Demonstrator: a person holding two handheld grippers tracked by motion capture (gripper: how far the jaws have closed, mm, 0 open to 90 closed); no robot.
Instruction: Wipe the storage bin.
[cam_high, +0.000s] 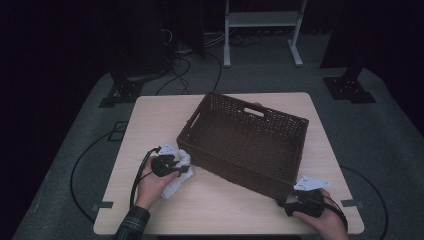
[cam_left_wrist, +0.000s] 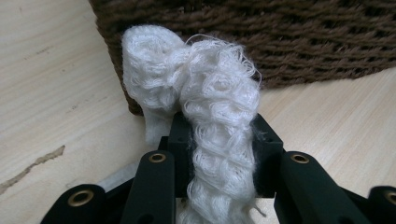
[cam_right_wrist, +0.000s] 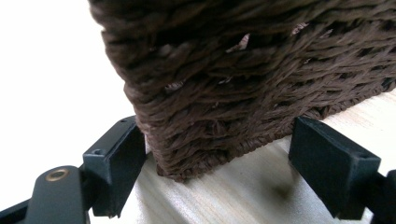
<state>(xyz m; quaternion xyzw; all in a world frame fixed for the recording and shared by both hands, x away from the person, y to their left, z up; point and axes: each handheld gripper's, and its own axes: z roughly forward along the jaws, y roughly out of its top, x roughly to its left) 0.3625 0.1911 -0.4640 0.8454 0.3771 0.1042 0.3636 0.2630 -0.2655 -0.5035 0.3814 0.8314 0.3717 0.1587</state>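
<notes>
A white fuzzy cloth (cam_high: 176, 184) lies on the table against the near-left corner of a dark brown wicker basket (cam_high: 240, 167). My left gripper (cam_high: 173, 163) is shut on the cloth (cam_left_wrist: 219, 102), which bunches up between its jaws right in front of the basket wall (cam_left_wrist: 303, 42). My right gripper (cam_high: 287, 198) sits at the basket's near-right corner. In the right gripper view the right gripper (cam_right_wrist: 224, 156) stands open with the basket corner (cam_right_wrist: 233, 84) between its jaws; the left jaw is at the weave and the right jaw stands apart from it.
The basket sits at an angle in the middle of a light wooden table (cam_high: 150, 120) and looks empty inside. A white metal frame (cam_high: 262, 30) and cables lie on the floor beyond the far edge. The room around is dark.
</notes>
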